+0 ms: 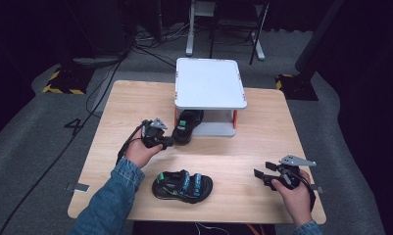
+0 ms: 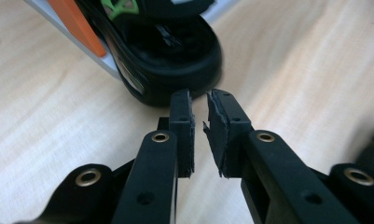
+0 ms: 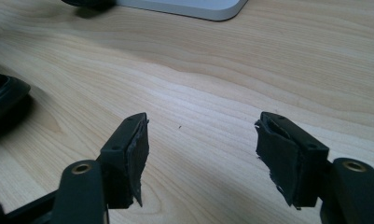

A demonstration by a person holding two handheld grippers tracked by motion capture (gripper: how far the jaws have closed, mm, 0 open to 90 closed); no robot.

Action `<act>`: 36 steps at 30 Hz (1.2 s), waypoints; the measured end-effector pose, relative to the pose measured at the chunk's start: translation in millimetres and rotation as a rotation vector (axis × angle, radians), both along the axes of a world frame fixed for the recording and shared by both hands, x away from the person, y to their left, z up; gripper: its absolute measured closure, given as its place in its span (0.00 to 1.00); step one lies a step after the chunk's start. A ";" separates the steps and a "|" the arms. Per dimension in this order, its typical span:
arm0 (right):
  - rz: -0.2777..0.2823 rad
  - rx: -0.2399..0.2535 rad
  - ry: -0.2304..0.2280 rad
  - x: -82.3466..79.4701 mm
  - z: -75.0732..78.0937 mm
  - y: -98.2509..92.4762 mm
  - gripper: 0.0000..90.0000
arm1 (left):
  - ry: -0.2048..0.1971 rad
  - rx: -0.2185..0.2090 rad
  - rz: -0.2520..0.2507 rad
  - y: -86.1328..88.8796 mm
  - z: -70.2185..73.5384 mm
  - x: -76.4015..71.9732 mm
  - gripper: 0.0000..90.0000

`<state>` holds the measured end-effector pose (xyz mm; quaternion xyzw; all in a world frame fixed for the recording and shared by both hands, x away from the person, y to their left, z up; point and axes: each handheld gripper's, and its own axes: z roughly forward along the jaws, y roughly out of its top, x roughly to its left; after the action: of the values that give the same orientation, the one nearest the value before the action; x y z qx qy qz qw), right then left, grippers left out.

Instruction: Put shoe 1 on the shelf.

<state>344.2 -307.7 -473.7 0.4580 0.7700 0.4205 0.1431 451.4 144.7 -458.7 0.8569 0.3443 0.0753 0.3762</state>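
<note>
Table (image 1: 243,147): brightly and evenly lit from above
Surroundings: left in darkness
Shadows: soft, short
Sandal (image 2: 175,60): blurred at close range
Jaws: rendered sharp

Left forearm (image 1: 108,196), in a denim sleeve, enters from the 6 o'clock edge of the high view and slants toward 1 o'clock. The left hand (image 1: 140,152) grips the left gripper (image 1: 168,142), which points toward 2 o'clock and carries a grey three-cornered plate on top. In the left gripper view its jaws stand nearly together, a narrow gap between the worn pads (image 2: 187,135).

Right hand (image 1: 294,196) enters near the 5 o'clock corner and holds the right gripper (image 1: 260,176) pointing toward 9 o'clock, also topped by a grey plate. In the right gripper view its jaws stand wide apart, pads (image 3: 135,154) frayed at the edges.
</note>
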 end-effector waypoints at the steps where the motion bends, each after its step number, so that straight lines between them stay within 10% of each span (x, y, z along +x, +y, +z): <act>1: -0.004 0.001 0.003 -0.8 -0.2 -0.9 0.39 | -0.006 -0.001 -0.006 -3.0 -3.1 2.8 0.88; 12: -0.074 -0.001 0.010 -18.8 -4.3 -21.8 0.39 | -0.052 -0.057 -0.045 -33.4 -10.5 28.1 0.82; 22: -0.144 -0.004 0.020 -39.8 -8.2 -40.6 0.38 | -0.203 -0.055 -0.099 -62.5 -27.2 61.3 0.53; 26: -0.162 -0.005 0.022 -45.2 -8.6 -44.9 0.38 | -0.193 -0.122 -0.121 -72.9 -33.1 63.9 0.47; 36: -0.154 0.000 0.008 -42.2 -4.7 -44.9 0.38 | -0.180 -0.067 -0.095 -53.1 -12.8 50.9 0.41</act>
<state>302.0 -352.6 -478.4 0.5174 0.7331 0.4065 0.1720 502.4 91.6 -471.4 0.8490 0.2704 0.1222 0.4371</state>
